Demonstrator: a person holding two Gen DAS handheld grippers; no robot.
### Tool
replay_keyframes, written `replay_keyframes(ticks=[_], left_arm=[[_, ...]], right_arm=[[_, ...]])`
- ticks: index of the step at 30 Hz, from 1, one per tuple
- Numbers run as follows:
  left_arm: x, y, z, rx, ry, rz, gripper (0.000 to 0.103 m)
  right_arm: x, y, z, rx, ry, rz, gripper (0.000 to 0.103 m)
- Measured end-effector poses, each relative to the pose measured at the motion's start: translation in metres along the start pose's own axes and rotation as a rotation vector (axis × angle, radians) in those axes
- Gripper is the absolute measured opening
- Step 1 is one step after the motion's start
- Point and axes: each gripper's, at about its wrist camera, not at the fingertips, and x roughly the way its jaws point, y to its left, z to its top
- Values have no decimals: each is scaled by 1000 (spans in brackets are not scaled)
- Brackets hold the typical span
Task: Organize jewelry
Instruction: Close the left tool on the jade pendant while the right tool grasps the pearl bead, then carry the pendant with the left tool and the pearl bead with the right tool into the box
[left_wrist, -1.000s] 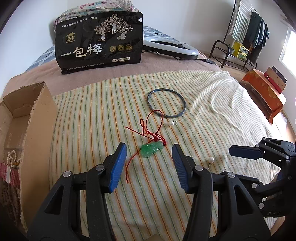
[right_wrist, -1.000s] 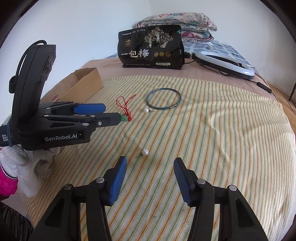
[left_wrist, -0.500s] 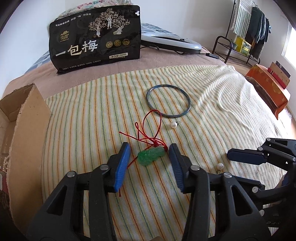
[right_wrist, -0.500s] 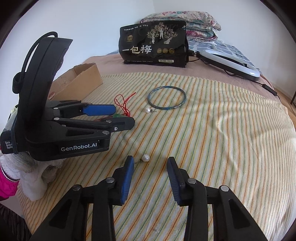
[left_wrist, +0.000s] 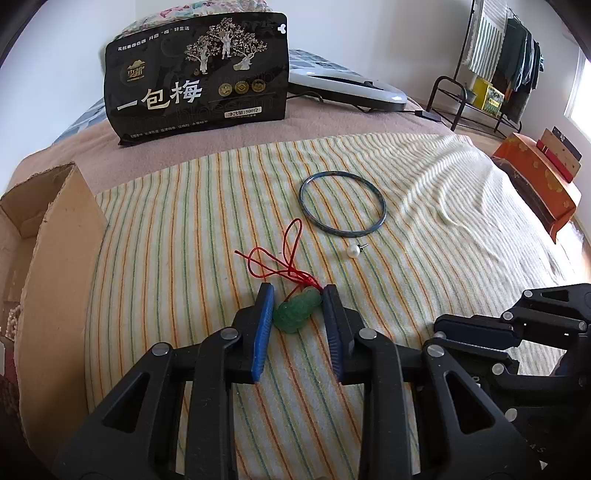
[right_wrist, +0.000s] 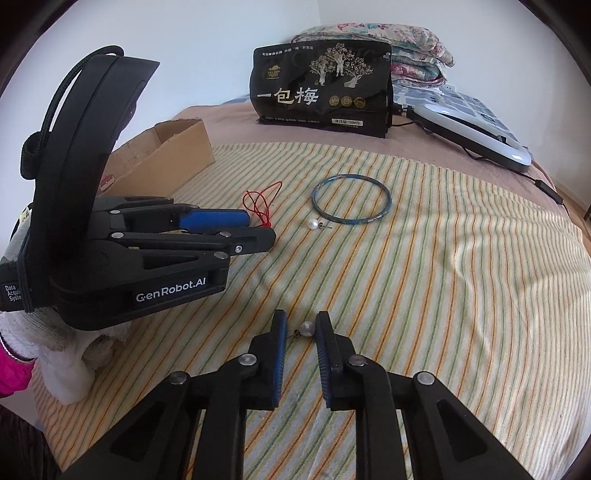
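A green pendant (left_wrist: 297, 314) on a red cord (left_wrist: 280, 262) lies on the striped blanket. My left gripper (left_wrist: 298, 291) straddles it; its jaws are closing and both blue pads touch the pendant's sides. In the right wrist view my right gripper (right_wrist: 301, 317) has its jaws closing on a pearl earring (right_wrist: 307, 328): the pearl rests against the right pad and the post against the left pad. A blue bangle (left_wrist: 343, 232) and a second pearl earring (left_wrist: 352, 252) lie loose further out. The right gripper (left_wrist: 437, 334) also shows low at the right of the left wrist view.
An open cardboard box (left_wrist: 55, 229) with beads inside stands at the blanket's left edge. A black printed bag (left_wrist: 195, 77) and a white ring-shaped device (left_wrist: 347, 88) sit at the back. An orange box (left_wrist: 535, 177) is off the bed's right side. A white-gloved hand (right_wrist: 66, 369) holds the left gripper.
Both grippers have narrowed their jaws and come in over their items. The left pads now meet the green pendant; the right pads now enclose the near pearl earring.
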Motion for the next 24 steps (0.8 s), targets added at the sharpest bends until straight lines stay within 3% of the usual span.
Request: replay_keyframes(ticks=[10,24], left_arm=[[-12,4,-1,-18,-20,-5,26],[-59,12,4,-43,-94,-17,26]], right_arm=[[-12,0,0,18,-36,-3,9],[-50,6,3,21,-91,-28,9]])
